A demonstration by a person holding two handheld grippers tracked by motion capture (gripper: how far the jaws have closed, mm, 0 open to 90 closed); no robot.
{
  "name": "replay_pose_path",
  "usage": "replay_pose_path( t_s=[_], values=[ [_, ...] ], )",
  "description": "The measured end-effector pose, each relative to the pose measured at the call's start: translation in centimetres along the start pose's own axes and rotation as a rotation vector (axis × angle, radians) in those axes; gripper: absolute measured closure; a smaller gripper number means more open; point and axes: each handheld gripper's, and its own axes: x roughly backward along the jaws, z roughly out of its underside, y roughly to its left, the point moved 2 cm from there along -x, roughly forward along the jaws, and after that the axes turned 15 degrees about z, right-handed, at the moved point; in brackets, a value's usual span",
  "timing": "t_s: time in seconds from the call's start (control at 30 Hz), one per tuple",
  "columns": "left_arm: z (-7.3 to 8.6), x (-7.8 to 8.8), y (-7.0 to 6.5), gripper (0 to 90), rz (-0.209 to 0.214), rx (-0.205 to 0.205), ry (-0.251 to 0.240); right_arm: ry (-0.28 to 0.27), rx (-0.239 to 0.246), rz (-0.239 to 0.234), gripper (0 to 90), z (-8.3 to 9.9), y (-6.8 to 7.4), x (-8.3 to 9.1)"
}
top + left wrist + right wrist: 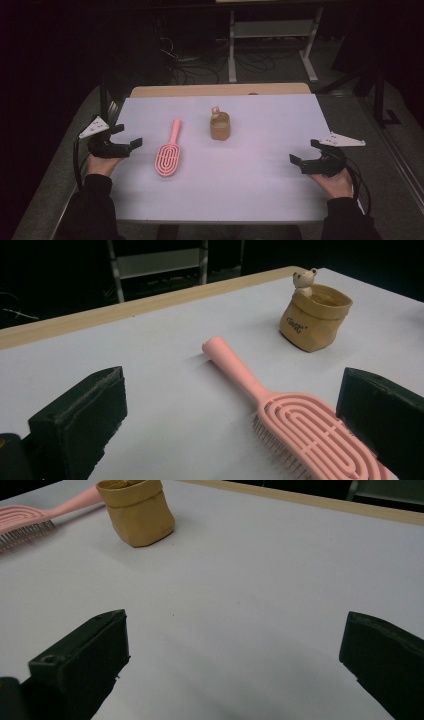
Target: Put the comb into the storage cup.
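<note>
— At the table's (280, 200) L edge, what did your left gripper (126, 136) do?
— Hung w/ jaws spread wide, empty, just beside the pink brush (169, 156). Brush lay flat, handle pointing away from me.
— And the R one?
— My right gripper (304, 152) was released too, nr the R edge, well apart from the tan pouch (220, 127) w/ the bear figure (303, 281).

Black sleeves; black grippers with grey three-cornered plates

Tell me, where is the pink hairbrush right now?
In the high view the pink hairbrush lies flat on the white table, left of centre, between the left hand-held gripper and the tan pouch.
</note>
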Motion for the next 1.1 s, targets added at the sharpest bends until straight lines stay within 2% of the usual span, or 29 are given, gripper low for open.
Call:
replay_pose_path(
  t_s=[0.3, 0.47, 0.8, 1.1],
  values=[
    [-2.0, -0.6, -0.3, 0.0, 0.023, -0.039, 0.007, 0.001, -0.005, 0.002, 0.0, 0.0, -0.1, 0.0],
    [-2.6, -1.2, -0.3, 0.0, 0.034, -0.041, 0.013, 0.002, -0.004, 0.001, 0.0, 0.0, -0.1, 0.0],
    [-3.7, -3.5, -0.6, 0.0, 0.075, -0.052, 0.058, 0.003, 0.002, 0.003, 0.0, 0.0, 0.0, -0.1],
    [-4.4, -4.9, -0.6, 0.0, 0.091, -0.061, 0.087, 0.01, 0.014, -0.002, 0.0, 0.0, 0.2, -0.2]
  ],
)
